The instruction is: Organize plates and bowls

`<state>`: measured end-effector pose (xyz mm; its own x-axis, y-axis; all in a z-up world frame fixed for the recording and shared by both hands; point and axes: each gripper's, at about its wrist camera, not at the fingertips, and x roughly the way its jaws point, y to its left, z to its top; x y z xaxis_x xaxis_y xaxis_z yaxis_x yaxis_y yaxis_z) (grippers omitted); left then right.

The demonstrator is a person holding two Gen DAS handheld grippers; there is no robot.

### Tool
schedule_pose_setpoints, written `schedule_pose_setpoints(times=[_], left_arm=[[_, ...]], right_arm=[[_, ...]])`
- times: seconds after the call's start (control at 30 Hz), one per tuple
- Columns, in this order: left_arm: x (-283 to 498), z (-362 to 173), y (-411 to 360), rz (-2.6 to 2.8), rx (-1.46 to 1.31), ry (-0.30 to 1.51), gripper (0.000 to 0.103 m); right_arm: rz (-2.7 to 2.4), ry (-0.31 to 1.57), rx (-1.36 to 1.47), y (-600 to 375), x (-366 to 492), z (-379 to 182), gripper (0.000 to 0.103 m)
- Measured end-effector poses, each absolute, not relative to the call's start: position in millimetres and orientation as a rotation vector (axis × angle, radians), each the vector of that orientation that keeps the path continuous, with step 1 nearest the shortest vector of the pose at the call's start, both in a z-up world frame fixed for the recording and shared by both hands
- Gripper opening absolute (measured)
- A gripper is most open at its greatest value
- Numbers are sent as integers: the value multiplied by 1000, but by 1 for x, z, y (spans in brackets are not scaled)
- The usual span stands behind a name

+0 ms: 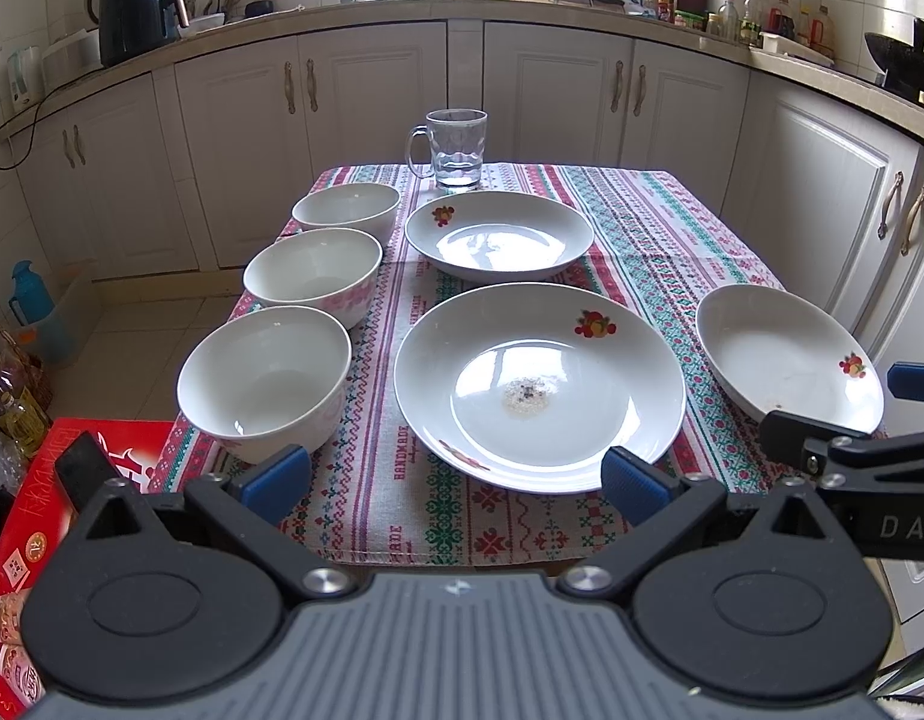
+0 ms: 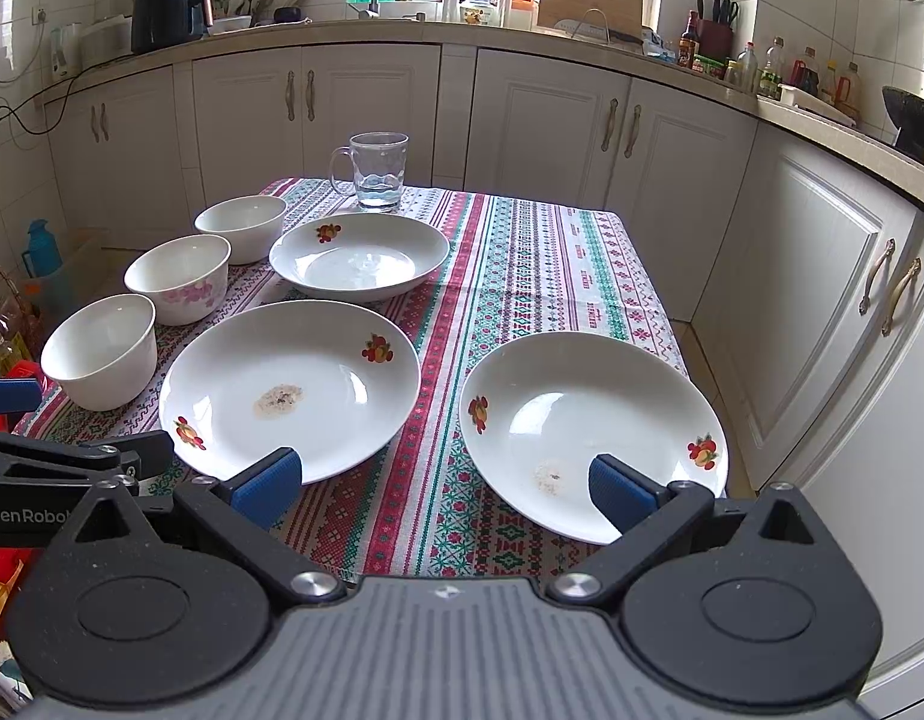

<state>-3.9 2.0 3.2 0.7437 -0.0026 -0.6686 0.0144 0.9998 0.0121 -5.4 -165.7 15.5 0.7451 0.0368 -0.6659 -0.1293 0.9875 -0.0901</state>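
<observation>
Three white plates with fruit prints lie on the patterned tablecloth: a near middle plate [image 1: 540,387] [image 2: 291,387], a far plate [image 1: 498,235] [image 2: 359,257], and a right plate [image 1: 789,354] [image 2: 591,432]. Three white bowls stand in a row on the left: near [image 1: 264,381] [image 2: 99,351], middle [image 1: 313,275] [image 2: 178,279], far [image 1: 346,211] [image 2: 241,228]. My left gripper [image 1: 456,480] is open and empty at the table's front edge, before the middle plate. My right gripper [image 2: 444,489] is open and empty, its right finger over the right plate's near rim.
A glass mug [image 1: 456,148] [image 2: 379,171] stands at the table's far edge. The tablecloth [image 1: 660,228] covers a small table. White kitchen cabinets [image 1: 558,96] surround it. A red box [image 1: 24,540] and an oil bottle [image 1: 15,405] sit at the left on the floor.
</observation>
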Motion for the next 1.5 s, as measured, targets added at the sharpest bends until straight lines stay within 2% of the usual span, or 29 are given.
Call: schedule_pose_setpoints(times=[0.77,0.9,1.0,1.23,1.5], left_arm=[[5,9,1,-111,29,689,102],[4,12,-1,-109,21,581,102],[8,16,-4,-165,55,566,102],[28,18,-9,-256,22,638,102],[48,6,-21,-295,32,684,102]], right_arm=[[128,676,-156,-169,-8,26,103],[147,659,-159,-175,-7,30,103],[142,638,-169,-184,-6,34,103],[139,600,-217,-212,-6,31,103],[133,642,-237,-251,-5,9,103]])
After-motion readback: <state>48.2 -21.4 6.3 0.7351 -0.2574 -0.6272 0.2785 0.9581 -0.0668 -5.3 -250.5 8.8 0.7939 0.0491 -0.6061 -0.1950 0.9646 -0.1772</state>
